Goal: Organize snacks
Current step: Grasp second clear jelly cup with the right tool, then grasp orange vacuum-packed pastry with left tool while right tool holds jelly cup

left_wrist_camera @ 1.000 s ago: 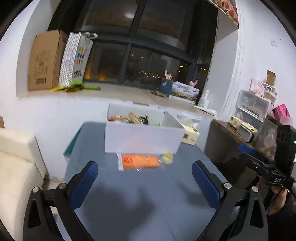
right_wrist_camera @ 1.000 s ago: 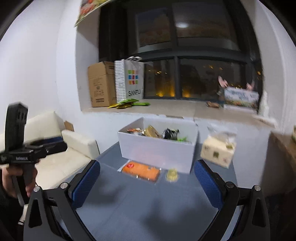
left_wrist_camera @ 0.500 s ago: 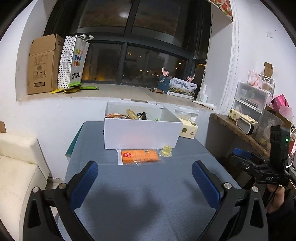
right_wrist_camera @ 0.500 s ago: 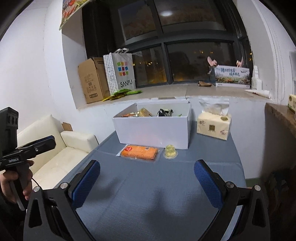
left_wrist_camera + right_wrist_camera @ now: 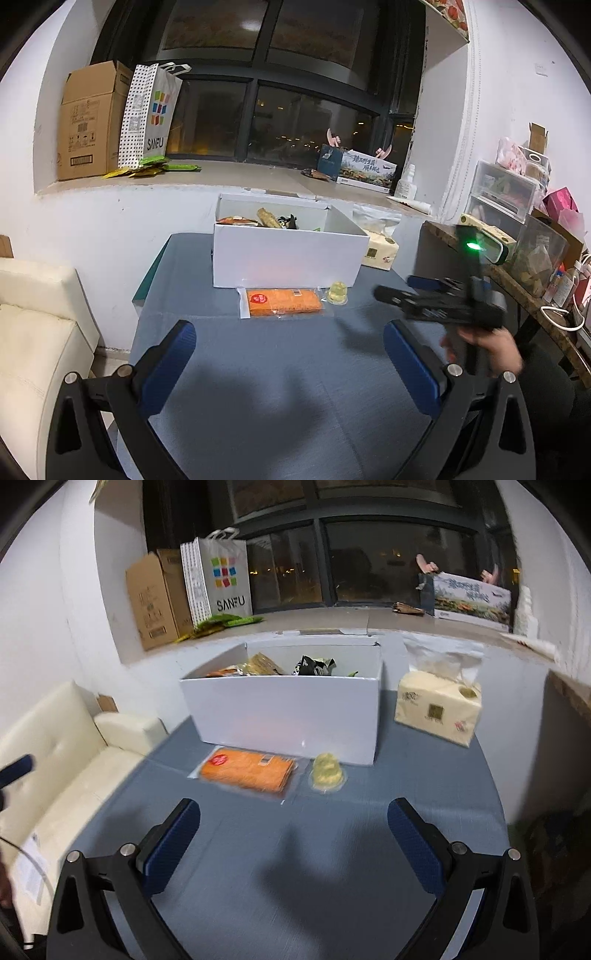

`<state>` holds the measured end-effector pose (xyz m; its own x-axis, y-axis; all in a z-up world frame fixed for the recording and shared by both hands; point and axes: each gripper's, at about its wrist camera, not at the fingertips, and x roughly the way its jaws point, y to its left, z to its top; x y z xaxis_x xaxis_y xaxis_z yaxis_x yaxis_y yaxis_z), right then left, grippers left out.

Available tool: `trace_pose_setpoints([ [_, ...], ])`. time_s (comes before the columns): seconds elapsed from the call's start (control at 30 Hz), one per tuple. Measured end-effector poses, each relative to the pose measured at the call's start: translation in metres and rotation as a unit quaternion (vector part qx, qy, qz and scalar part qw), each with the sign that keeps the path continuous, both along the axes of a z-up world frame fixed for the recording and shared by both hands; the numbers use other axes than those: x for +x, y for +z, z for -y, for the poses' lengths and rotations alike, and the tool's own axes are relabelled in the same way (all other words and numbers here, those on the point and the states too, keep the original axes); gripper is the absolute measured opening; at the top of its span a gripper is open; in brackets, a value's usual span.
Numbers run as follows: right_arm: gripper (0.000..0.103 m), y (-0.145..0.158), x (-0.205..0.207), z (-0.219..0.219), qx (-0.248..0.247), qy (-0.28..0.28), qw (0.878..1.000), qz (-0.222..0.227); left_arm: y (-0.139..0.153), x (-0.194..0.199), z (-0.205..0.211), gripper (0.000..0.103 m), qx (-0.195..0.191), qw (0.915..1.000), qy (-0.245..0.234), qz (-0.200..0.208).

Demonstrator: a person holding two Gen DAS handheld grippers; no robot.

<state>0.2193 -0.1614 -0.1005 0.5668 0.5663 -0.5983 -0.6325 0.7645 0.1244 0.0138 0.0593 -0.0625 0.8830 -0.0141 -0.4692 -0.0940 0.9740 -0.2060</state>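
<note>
An orange snack packet (image 5: pixel 283 302) (image 5: pixel 248 771) and a small yellow jelly cup (image 5: pixel 337 292) (image 5: pixel 327 771) lie on the blue-grey table (image 5: pixel 277 387) in front of a white box (image 5: pixel 286 260) (image 5: pixel 291 710) that holds several snacks. My left gripper (image 5: pixel 290 354) is open and empty, short of the packet. My right gripper (image 5: pixel 293 834) is open and empty, short of the packet and cup. In the left wrist view the right gripper (image 5: pixel 410 291) shows blurred over the table's right side.
A tissue pack (image 5: pixel 437 709) stands right of the box. A cream sofa (image 5: pixel 55 775) lies left of the table. The windowsill holds a cardboard box (image 5: pixel 92 122), a SANFU bag (image 5: pixel 149 118) and a printed box (image 5: pixel 469 600). Shelves with storage bins (image 5: pixel 506 199) stand at right.
My right gripper has moved forward and left toward the packet and cup. It now reaches over the table's right side in the left wrist view. The left gripper has shifted only slightly.
</note>
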Motion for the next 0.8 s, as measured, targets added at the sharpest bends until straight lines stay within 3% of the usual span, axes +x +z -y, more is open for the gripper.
trace_pose_setpoints([
  [0.2,0.103,-0.03,0.065,-0.031,-0.014,-0.024,0.998,-0.054,-0.007,-0.001,-0.005,0.103,0.0,1.0,0.003,-0.007],
  [0.33,0.101,-0.049,0.092,-0.046,-0.041,-0.039,0.996,-0.065,-0.014,0.0,-0.01,0.103,-0.006,0.9998,0.006,-0.015],
  [0.43,0.091,-0.063,0.104,-0.053,-0.057,-0.045,0.995,-0.074,-0.019,0.0,-0.012,0.103,-0.01,0.9997,0.008,-0.02],
  [0.53,0.059,-0.076,0.112,-0.057,-0.064,-0.049,0.993,-0.088,-0.022,0.0,-0.013,0.103,-0.012,0.9997,0.008,-0.022],
  [0.57,0.04,-0.08,0.113,-0.058,-0.067,-0.047,0.992,-0.091,-0.022,0.001,-0.014,0.103,-0.013,0.9996,0.009,-0.023],
  [0.8,0.039,-0.077,0.109,-0.054,-0.049,-0.028,0.994,-0.097,-0.025,0.004,-0.013,0.103,-0.003,0.9997,-0.004,-0.025],
])
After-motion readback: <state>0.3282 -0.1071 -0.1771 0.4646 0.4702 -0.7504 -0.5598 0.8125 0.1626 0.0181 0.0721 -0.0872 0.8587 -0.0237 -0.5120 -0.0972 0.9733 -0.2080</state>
